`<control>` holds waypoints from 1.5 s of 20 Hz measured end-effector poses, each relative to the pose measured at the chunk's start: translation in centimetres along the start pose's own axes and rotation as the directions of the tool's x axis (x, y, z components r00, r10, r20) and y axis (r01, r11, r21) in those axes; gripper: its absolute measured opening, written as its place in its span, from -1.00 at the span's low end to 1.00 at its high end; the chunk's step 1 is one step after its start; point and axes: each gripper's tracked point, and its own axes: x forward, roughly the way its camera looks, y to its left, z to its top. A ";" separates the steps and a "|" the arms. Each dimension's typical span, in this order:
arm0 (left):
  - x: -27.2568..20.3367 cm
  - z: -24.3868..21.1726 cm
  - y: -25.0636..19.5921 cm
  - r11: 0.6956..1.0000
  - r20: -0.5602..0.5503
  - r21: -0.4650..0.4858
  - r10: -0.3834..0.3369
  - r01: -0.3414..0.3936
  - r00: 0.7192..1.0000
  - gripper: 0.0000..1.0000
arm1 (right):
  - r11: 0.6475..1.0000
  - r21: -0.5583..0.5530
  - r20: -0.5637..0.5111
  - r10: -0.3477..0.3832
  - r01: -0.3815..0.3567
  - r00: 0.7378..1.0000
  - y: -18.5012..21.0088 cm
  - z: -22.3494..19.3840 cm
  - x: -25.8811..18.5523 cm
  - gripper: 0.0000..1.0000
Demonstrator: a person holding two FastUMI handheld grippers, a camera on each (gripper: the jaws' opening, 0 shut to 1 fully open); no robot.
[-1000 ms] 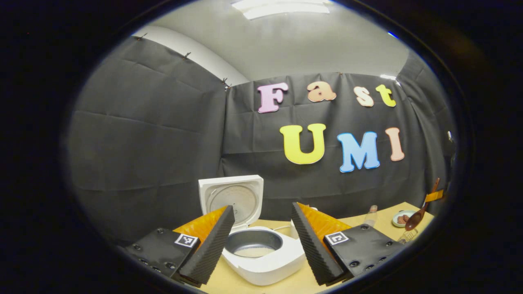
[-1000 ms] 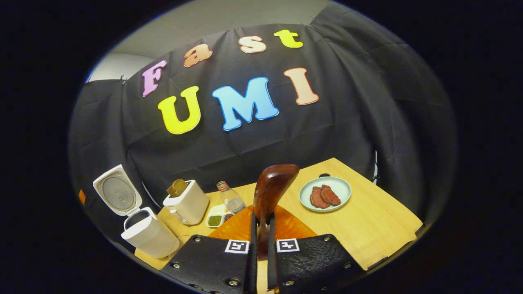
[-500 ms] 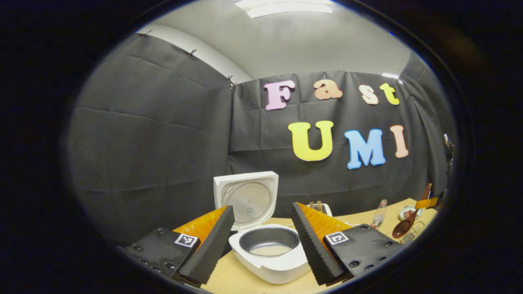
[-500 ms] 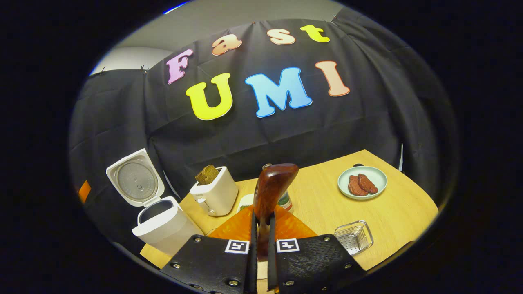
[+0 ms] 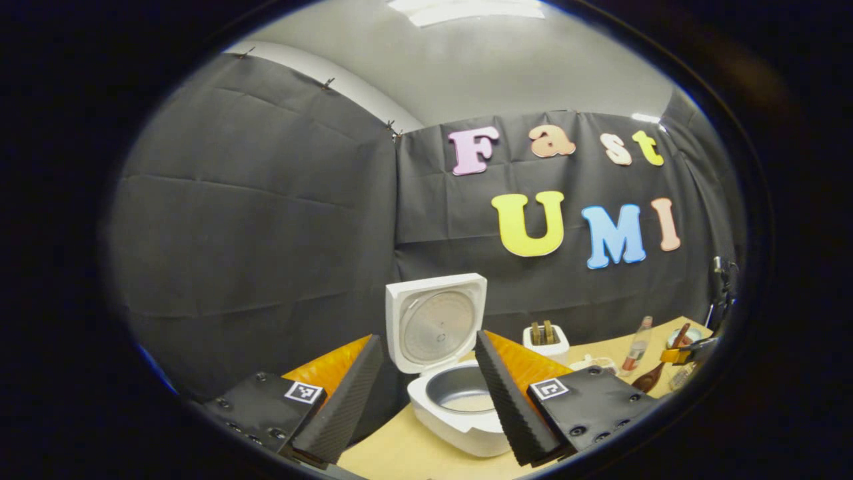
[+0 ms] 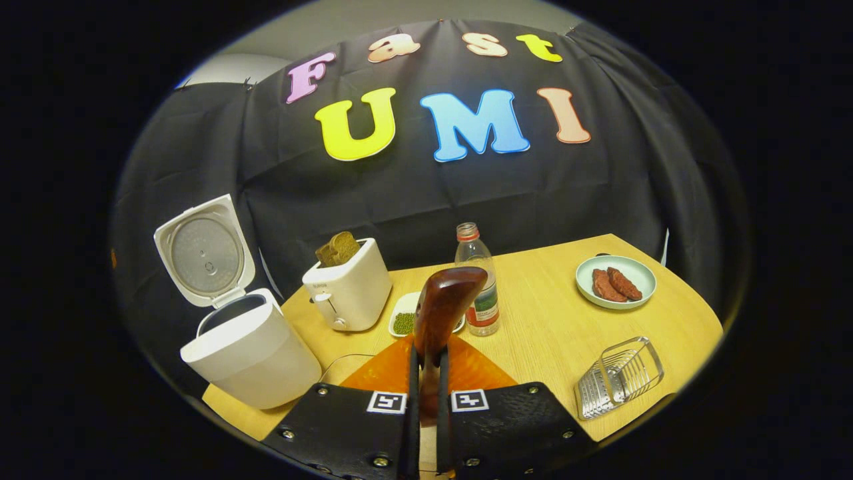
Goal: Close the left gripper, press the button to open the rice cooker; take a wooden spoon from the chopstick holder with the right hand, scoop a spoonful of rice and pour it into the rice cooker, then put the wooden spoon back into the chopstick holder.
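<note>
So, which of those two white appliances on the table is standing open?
The white rice cooker at the table's left end: its lid is flipped up. The white toaster beside it has no lid, just bread in its slots.

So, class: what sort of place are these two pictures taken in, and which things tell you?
Probably a mock kitchen staged in a booth: an open rice cooker, a toaster and a plate of meat on a wooden table.

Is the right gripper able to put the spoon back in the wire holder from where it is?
Probably yes. The right gripper is shut on the wooden spoon, and the wire holder lies just to its right on bare table, nothing between.
</note>
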 end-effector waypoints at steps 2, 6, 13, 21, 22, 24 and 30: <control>-0.2 -0.3 1.1 1.000 -0.009 0.012 0.019 -0.019 1.000 0.94 | 1.000 -0.028 0.000 0.000 0.000 1.000 0.7 -1.0 1.0 -0.80; -0.5 -0.9 2.5 0.998 -0.030 0.034 0.049 -0.048 0.998 0.94 | 0.998 -0.055 -0.004 0.015 -0.015 1.000 1.9 -2.6 2.7 -0.80; -0.5 -1.3 2.8 0.998 -0.041 0.039 0.056 -0.054 0.998 0.94 | 0.996 -0.055 -0.030 0.073 -0.074 0.997 4.5 -4.4 3.5 -0.79; -0.7 -1.1 1.7 0.999 -0.040 0.027 0.047 -0.046 0.998 0.94 | 0.979 0.096 -0.118 0.190 -0.179 0.975 7.6 -6.0 1.6 -0.79; -0.9 -1.1 1.5 0.999 -0.037 0.026 0.046 -0.045 0.998 0.93 | 0.974 0.137 -0.130 0.201 -0.183 0.971 7.6 -6.2 1.3 -0.79; -0.9 -1.0 1.2 0.999 -0.033 0.022 0.045 -0.044 0.998 0.94 | 0.953 0.246 -0.153 0.219 -0.177 0.964 7.2 -6.4 1.1 -0.79; -1.6 -0.6 0.9 0.999 -0.029 0.026 0.047 -0.046 0.998 0.94 | 0.825 0.555 -0.176 0.239 -0.104 0.955 3.2 -6.4 1.1 -0.79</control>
